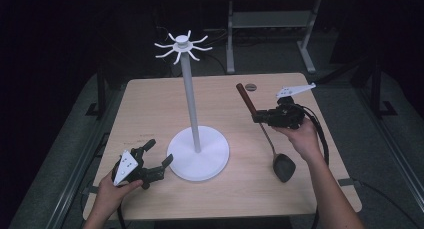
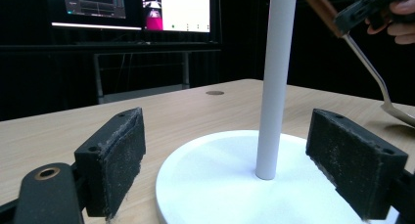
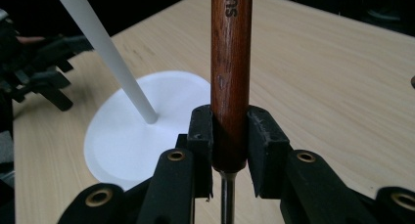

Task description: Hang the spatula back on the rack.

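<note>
On the table, our right gripper clamps the ladle handle, which slants up toward the stand to its left; our left gripper rests open.

I'm seeing the wooden table lying under dim light, with a small dark round disc sitting in its top near the far edge. Beyond that far edge a grey metal frame is standing. Lit monitors are glowing past the table.
</note>
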{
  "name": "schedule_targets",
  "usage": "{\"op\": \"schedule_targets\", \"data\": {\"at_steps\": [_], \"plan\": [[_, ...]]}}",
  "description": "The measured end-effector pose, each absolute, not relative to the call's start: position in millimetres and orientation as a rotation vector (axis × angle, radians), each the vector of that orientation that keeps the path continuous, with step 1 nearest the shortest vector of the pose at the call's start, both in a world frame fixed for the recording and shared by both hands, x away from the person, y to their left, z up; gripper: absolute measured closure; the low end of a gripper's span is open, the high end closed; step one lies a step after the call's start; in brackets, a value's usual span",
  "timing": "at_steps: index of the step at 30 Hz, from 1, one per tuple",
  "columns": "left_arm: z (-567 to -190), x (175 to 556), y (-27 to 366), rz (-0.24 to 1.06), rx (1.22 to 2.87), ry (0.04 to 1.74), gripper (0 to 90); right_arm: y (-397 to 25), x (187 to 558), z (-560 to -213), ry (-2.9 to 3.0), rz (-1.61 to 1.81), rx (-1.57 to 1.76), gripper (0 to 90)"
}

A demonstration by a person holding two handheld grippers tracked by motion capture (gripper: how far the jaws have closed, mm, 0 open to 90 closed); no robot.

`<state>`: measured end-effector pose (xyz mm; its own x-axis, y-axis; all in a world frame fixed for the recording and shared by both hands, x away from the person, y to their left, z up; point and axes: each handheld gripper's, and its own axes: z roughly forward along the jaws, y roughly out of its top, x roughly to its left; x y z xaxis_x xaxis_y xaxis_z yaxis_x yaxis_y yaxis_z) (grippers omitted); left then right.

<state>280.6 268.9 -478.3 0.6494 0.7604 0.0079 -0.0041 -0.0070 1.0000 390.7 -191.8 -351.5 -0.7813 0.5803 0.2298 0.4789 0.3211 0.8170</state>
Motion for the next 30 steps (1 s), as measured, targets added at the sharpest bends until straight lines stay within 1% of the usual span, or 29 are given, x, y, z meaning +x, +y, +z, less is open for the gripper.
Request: {"op": "schedule_targets", "data": {"at_steps": [13,23,30], "plan": [[-478,281,269,0.681,1.468,0.669,14.0,-200,376,-330,2.403,1.587,0.935,73.2],[-478,281,269,0.681,1.469,0.669,14.0,-195,366,-310,2.360,1.646,0.869,73.3],[-478,281,269,0.683,1.466,0.667,14.0,-183,363,-292,2.338,1.701,0.795,73.2]]}}
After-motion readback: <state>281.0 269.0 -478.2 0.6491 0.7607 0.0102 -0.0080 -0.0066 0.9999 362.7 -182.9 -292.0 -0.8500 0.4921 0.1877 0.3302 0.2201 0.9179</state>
